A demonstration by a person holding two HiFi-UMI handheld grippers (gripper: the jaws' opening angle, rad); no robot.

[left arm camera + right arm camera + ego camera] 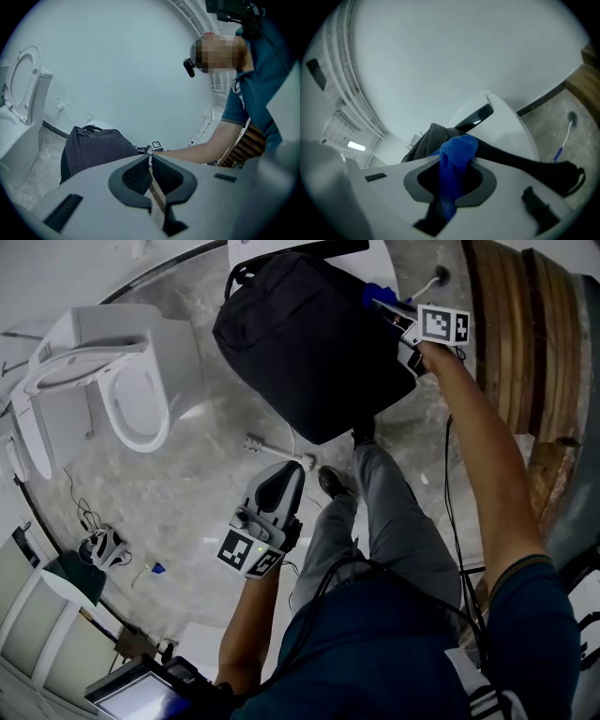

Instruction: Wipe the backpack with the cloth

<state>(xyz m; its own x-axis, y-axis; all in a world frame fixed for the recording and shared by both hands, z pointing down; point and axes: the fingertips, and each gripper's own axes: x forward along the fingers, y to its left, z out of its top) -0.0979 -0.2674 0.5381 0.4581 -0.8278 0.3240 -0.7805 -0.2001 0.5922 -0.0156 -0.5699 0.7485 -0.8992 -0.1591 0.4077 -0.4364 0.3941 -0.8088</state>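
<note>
At the backpack's (309, 343) right side | right tongs (388, 309) clamping the blue cloth (457, 154) against it, the pack sitting on a white stand (380, 254) beside the toilet (122, 390) | left tongs (150, 157) pressing together on nothing, hanging well apart | wipe probably running leftward.

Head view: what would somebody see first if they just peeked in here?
Probably the big black backpack at the top middle. Next, the bright blue cloth pinched in the jaws of the right gripper, up at the bag's right edge. A white toilet with its lid up stands at the left.
</note>
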